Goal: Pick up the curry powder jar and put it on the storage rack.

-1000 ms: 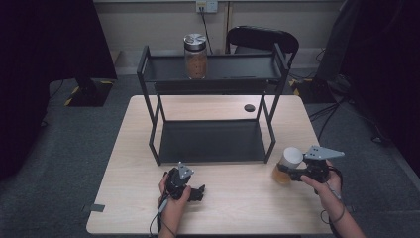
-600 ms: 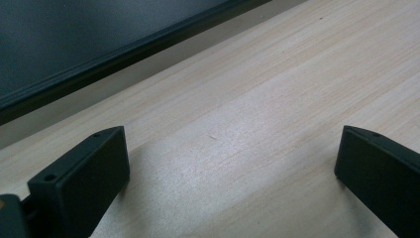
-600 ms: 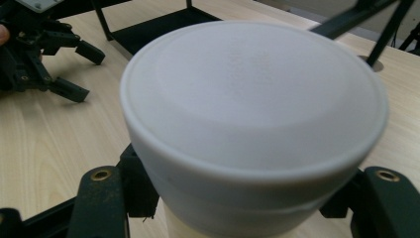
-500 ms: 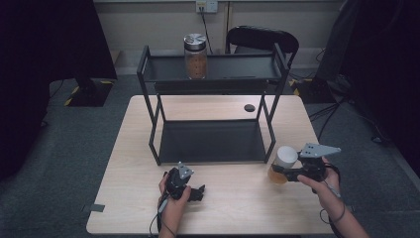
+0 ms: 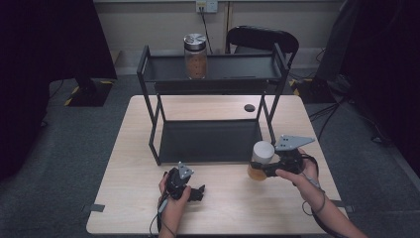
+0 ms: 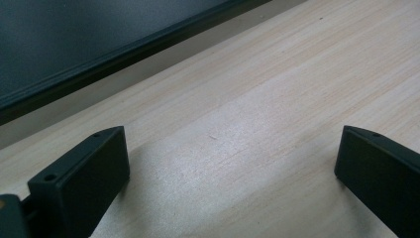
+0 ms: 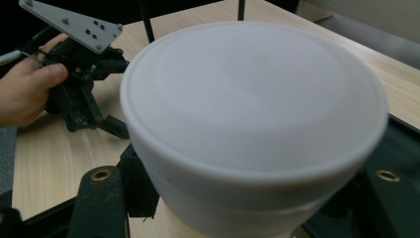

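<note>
Black grippers (image 5: 195,191) – grey 3-cornered plates, trailing cables.

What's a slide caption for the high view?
Right hand-held gripper holds a white-lidded amber jar before the black two-tier metal shelf.

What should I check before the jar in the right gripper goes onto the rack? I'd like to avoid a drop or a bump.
1. Grip: the right gripper is shut on the white-lidded jar, with the jaws on both sides below the lid in the right gripper view. Ok.
2. Jar upright: lid on top, amber contents below. Ok.
3. Lid tightness. Cannot tell.
4. Landing spot: the lower shelf is bare; on the top shelf the metal-lidded jar stands left of centre, with room to its right. Ok.
5. Path: the rack's front right post stands close to the jar. Not ok; go around it.
6. Left gripper: open, low on the table, off the path. Ok.
</note>
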### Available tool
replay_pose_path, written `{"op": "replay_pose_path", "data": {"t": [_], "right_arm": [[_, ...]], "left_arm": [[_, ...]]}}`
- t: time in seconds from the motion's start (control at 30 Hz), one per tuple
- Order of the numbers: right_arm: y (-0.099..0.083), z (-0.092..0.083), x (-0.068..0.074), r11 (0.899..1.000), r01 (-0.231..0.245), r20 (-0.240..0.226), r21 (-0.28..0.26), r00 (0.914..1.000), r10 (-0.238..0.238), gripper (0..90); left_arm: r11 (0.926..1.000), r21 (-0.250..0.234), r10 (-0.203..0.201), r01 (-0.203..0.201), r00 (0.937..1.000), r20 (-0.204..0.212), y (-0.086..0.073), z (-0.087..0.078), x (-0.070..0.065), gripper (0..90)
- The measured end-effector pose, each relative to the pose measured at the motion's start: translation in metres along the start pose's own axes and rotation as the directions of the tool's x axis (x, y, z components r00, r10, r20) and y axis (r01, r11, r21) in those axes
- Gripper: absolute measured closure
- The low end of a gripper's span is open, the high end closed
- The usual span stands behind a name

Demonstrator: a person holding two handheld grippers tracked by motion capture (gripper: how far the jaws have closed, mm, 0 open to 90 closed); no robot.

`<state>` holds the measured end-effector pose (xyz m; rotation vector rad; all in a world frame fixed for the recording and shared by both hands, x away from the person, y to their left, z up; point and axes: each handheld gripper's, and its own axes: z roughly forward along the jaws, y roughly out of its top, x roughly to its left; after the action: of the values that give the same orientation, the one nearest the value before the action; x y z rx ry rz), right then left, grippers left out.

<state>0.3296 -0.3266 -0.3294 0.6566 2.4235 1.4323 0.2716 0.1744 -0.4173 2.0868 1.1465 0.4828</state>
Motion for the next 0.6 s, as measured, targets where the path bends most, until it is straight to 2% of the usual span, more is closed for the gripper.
{"op": "replay_pose_path", "data": {"t": [0.2, 0.33, 0.5, 0.6], "right_arm": [[0.018, 0.015, 0.002, 1.0, 0.014, -0.017, 0.006, 0.9998, -0.014, 35.2], [0.026, 0.024, -0.001, 1.0, -0.003, -0.029, 0.003, 0.9996, 0.003, 35.2], [0.038, 0.033, -0.002, 1.0, 0.007, -0.013, 0.016, 0.9999, -0.007, 35.2], [0.042, 0.037, -0.005, 1.0, -0.005, -0.013, 0.01, 0.9999, 0.005, 35.2]], "left_arm": [[1.0, 0.0, 0.0, 0.0, 1.0, 0.0, 0.0, 0.0, 0.0, 0.1], [1.0, 0.0, 0.0, 0.0, 1.0, 0.0, 0.0, 0.0, 0.0, 0.1], [1.0, 0.0, 0.0, 0.0, 1.0, 0.0, 0.0, 0.0, 0.0, 0.1], [1.0, 0.0, 0.0, 0.0, 1.0, 0.0, 0.0, 0.0, 0.0, 0.1]]}}
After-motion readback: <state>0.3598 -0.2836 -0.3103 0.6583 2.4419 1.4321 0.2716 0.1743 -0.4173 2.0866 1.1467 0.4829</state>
